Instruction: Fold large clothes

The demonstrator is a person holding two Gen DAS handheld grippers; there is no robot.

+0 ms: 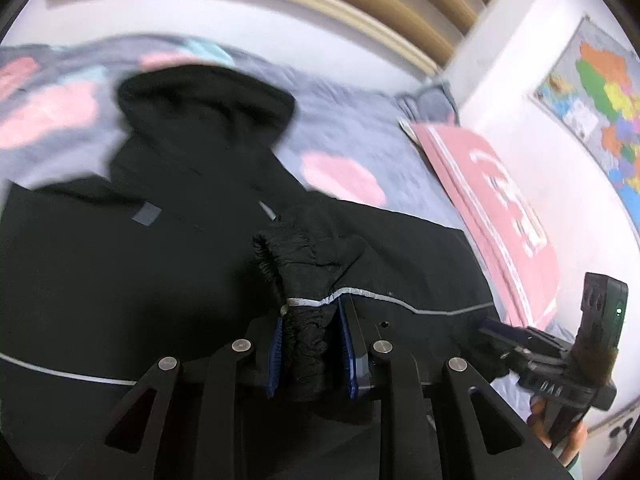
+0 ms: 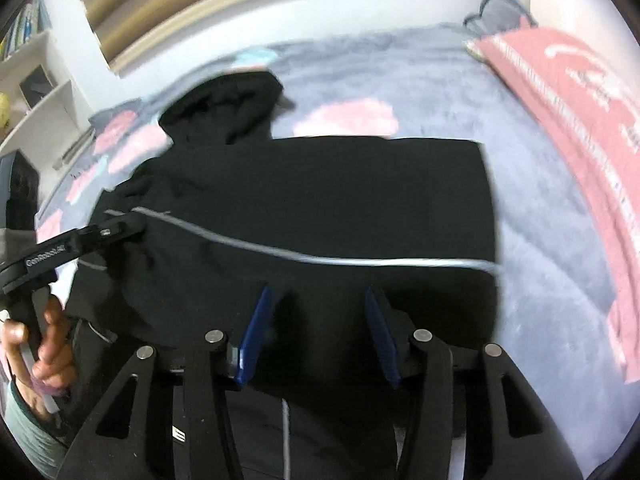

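jacket [image 2: 320, 200] hood away, lengthwise | left tongs [image 1: 310, 344] clamp cuff [image 1: 304, 264] | right tongs [image 2: 316, 332] spread

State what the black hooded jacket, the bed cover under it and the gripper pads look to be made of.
Black hooded jacket: likely thin synthetic shell, matte, crinkling where the left gripper bunches its elastic cuff; silvery, probably reflective piping.
Bed cover: soft plush or fleece by its fuzzy look, though blur leaves that open.
Pads: blue, ribbed, probably rubber or plastic.
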